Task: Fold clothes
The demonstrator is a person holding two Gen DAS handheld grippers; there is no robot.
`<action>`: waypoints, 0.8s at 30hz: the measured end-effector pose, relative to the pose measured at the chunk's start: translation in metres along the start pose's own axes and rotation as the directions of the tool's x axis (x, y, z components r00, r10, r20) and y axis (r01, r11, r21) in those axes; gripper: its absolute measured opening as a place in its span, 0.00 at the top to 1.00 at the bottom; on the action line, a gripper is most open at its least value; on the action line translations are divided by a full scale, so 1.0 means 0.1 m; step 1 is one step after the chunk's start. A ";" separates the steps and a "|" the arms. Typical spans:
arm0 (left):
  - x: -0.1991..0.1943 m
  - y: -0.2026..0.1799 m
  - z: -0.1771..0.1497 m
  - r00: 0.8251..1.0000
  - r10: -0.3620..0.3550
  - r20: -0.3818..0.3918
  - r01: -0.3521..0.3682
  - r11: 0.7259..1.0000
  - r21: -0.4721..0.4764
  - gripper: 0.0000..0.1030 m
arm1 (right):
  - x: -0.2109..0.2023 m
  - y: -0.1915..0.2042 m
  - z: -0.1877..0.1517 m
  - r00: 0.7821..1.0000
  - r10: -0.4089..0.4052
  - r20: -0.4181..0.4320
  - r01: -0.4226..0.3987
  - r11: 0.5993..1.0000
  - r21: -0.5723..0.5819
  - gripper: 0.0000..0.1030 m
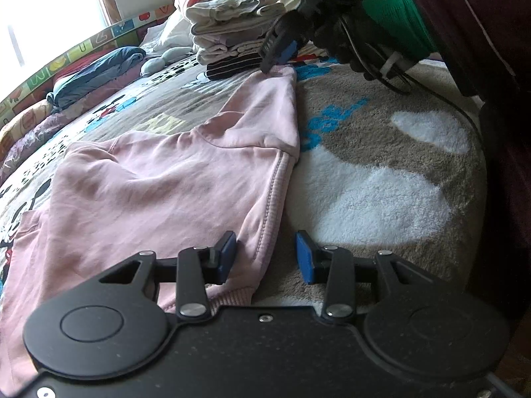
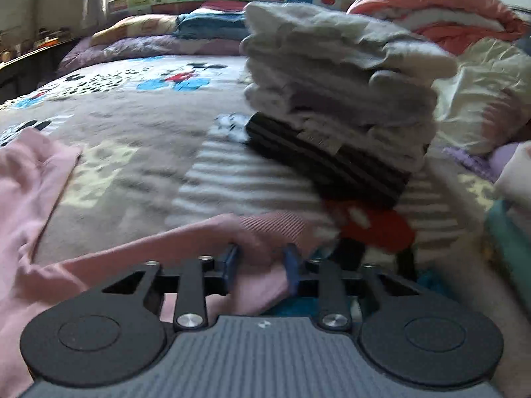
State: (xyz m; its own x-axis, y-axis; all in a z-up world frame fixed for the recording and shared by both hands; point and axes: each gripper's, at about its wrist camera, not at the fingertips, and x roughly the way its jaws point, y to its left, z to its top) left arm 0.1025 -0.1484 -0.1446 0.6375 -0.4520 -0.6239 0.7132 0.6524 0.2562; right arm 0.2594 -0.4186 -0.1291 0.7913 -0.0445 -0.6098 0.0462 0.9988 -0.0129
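A pink sweatshirt [image 1: 159,185] lies spread on the patterned bed blanket [image 1: 381,172]. My left gripper [image 1: 265,252] is open, its blue pads on either side of the sweatshirt's ribbed hem edge, low over the cloth. My right gripper [image 1: 277,56] is at the sweatshirt's far corner. In the right wrist view the right gripper [image 2: 262,265] has its jaws partly closed with the pink cloth [image 2: 252,242] bunched between the blue pads; this view is motion-blurred.
A stack of folded light clothes on a dark striped piece [image 1: 232,36] stands just beyond the sweatshirt, also in the right wrist view [image 2: 338,109]. Pillows and bundled bedding [image 1: 96,69] lie at the back. The person's dark sleeve [image 1: 481,26] is at right.
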 end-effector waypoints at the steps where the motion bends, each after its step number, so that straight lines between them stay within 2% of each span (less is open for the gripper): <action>1: 0.00 0.00 0.00 1.000 -0.001 0.000 0.001 1.000 0.000 0.64 | -0.02 -0.02 0.02 1.000 0.005 0.013 -0.005 1.000 0.011 0.68; 3: 0.00 0.00 0.00 1.000 -0.002 0.000 0.002 1.000 -0.001 0.64 | -0.01 -0.01 0.05 0.999 0.033 0.019 -0.033 0.999 0.006 0.68; 7: 0.00 0.01 0.00 1.000 -0.007 0.000 0.007 1.000 -0.004 0.64 | 0.17 0.03 0.07 0.997 0.066 -0.047 -0.067 0.997 -0.035 0.66; 10: 0.00 -0.01 0.00 1.000 -0.003 -0.001 0.003 1.000 0.005 0.64 | 0.27 0.03 0.10 0.996 0.048 -0.079 -0.051 0.998 -0.047 0.50; 14: -0.03 -0.02 -0.01 1.000 -0.001 -0.002 0.001 1.000 0.021 0.64 | 0.28 0.01 0.17 0.996 0.000 -0.088 -0.007 0.998 -0.069 0.42; 17: -0.04 -0.02 -0.01 1.000 -0.002 -0.003 0.002 1.000 0.030 0.64 | 0.22 -0.01 0.20 0.996 -0.061 -0.069 0.056 0.996 -0.070 0.45; 19: -0.04 -0.03 -0.01 1.000 -0.002 -0.004 0.002 0.999 0.036 0.64 | 0.06 0.02 0.23 0.998 -0.057 -0.022 0.055 0.996 -0.065 0.47; 22: -0.04 -0.03 -0.01 1.000 0.000 -0.005 0.000 0.999 0.043 0.64 | -0.28 0.27 0.14 0.998 0.033 0.045 -0.026 0.990 -0.136 0.52; 24: -0.04 -0.04 -0.02 1.000 0.002 -0.004 -0.002 0.999 0.044 0.64 | -0.53 0.47 -0.02 0.991 0.120 0.061 -0.109 0.981 -0.159 0.60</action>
State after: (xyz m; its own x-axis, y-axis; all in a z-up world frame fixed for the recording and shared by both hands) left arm 0.0969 -0.1479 -0.1442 0.6380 -0.4483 -0.6261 0.7242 0.6256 0.2900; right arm 0.2186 -0.3689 -0.0990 0.8268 0.0742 -0.5576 -0.1373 0.9879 -0.0721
